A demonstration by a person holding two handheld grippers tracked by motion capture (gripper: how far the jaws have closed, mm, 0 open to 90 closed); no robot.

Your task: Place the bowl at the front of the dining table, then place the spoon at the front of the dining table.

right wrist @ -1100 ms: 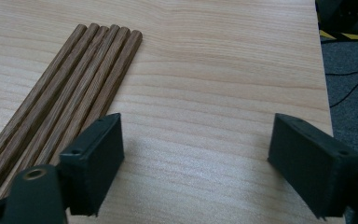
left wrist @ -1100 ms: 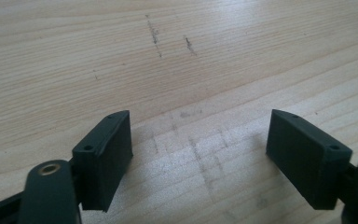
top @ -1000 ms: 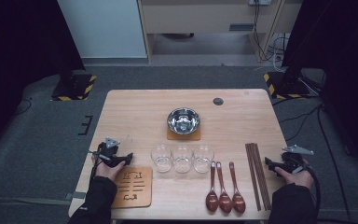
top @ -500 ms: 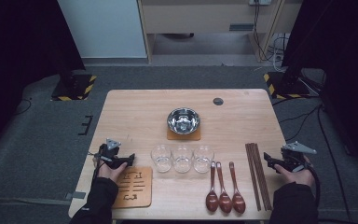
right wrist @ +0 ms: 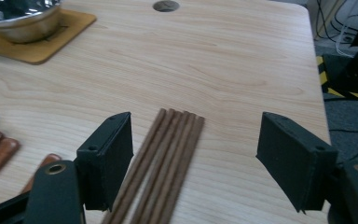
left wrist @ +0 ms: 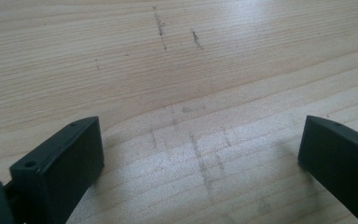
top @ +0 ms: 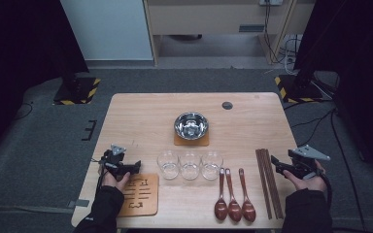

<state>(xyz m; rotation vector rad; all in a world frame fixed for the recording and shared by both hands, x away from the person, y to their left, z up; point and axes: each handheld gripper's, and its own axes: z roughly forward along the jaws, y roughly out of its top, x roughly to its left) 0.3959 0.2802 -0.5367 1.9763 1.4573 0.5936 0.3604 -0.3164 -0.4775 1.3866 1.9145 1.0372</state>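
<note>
My left gripper [top: 137, 166] rests near the table's left front, beside a wooden trivet [top: 140, 195]. Its jaws have just been opening and stand wide apart over bare wood in the left gripper view, so the left gripper [left wrist: 200, 158] holds nothing. My right gripper [top: 275, 164] hovers at the right front, pointing left at a bundle of brown chopsticks [top: 268, 182]. In the right gripper view the chopsticks [right wrist: 168, 158] lie flat on the table under the gap of the right gripper [right wrist: 196, 154]. Its jaws have just been closing a little but stay open, clear of the sticks.
A steel bowl [top: 191, 124] sits on a wooden coaster [top: 191, 141] at mid table. Three clear glasses [top: 190, 164] stand in a row in front of it. Three wooden spoons [top: 233, 196] lie left of the chopsticks. A round cable hole [top: 227, 105] marks the far right of the tabletop.
My right gripper has lifted slightly above the table edge. The left hand has stayed put.
</note>
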